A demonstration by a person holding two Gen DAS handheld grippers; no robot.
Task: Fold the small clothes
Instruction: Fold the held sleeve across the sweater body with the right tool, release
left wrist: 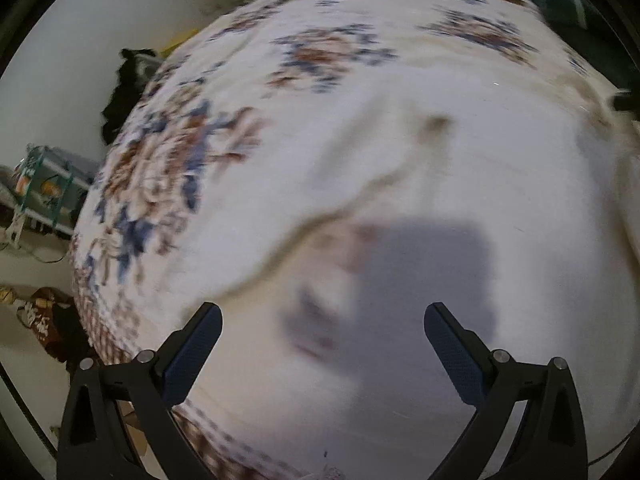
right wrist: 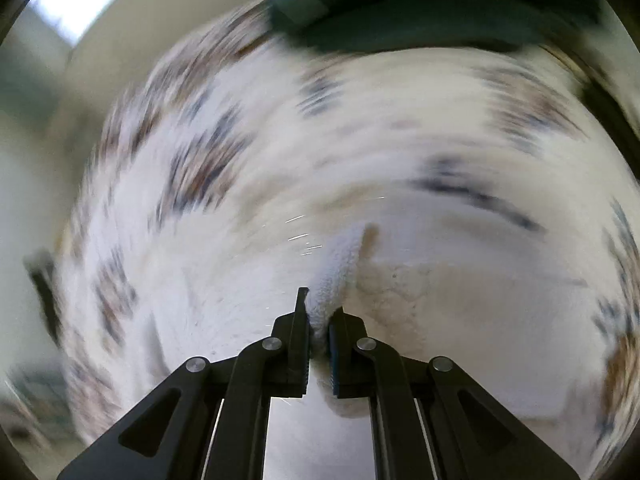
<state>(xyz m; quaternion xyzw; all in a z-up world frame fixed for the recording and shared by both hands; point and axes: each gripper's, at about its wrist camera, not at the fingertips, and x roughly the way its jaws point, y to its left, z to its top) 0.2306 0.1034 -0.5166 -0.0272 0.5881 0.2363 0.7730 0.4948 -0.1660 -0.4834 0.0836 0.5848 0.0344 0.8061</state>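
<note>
A small white fleecy garment [left wrist: 460, 168] lies spread on a floral bedspread [left wrist: 168, 184], its edge curving across the middle of the left wrist view. My left gripper [left wrist: 323, 318] hangs open above it, pointing steeply down, with nothing between its fingers. In the right wrist view my right gripper [right wrist: 319, 307] is shut on a bunched fold of the same white garment [right wrist: 340, 268], which rises between the two pads. Both views are blurred by motion.
A dark green cloth [right wrist: 420, 4] lies at the far edge of the bed. Beside the bed on the left are a black garment [left wrist: 124, 92], a printed box [left wrist: 48, 184] and a brown bag [left wrist: 48, 320] on the floor.
</note>
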